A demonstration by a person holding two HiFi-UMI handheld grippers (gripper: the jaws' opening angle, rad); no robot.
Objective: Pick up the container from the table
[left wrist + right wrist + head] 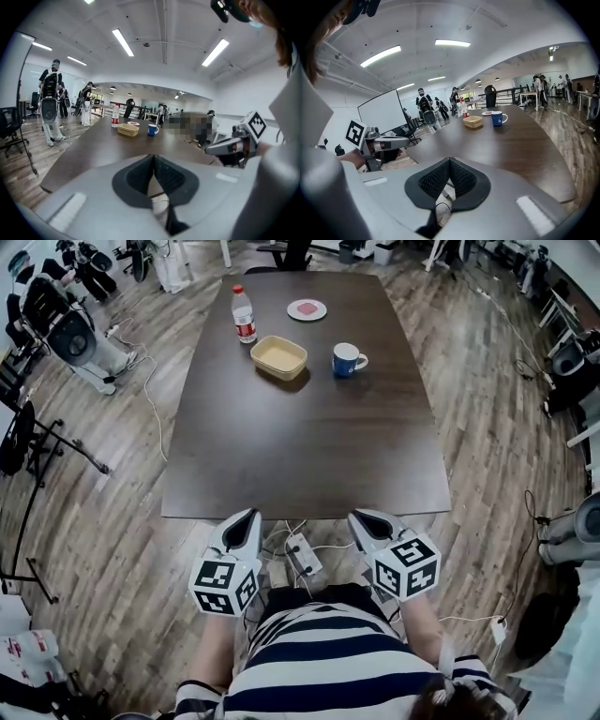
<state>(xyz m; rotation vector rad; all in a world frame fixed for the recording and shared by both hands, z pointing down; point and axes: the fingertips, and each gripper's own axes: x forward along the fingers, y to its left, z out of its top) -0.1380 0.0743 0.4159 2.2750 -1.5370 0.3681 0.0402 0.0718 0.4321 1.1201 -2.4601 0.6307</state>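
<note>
A shallow yellow container [278, 357] sits on the far part of the dark brown table [300, 446]; it also shows as the yellow container [128, 130] in the left gripper view and the yellow container [473, 122] in the right gripper view. Both grippers are held near the person's body, short of the table's near edge. My left gripper [249, 517] is shut with nothing in it, its pads meeting at the tips [153, 157]. My right gripper [359, 517] is likewise shut and holds nothing [449, 161].
A water bottle [244, 314] stands left of the container, a blue mug [348, 360] to its right, and a small plate [307, 309] behind it. A power strip [304, 554] and cables lie on the wooden floor below the table's near edge. People stand at the far left.
</note>
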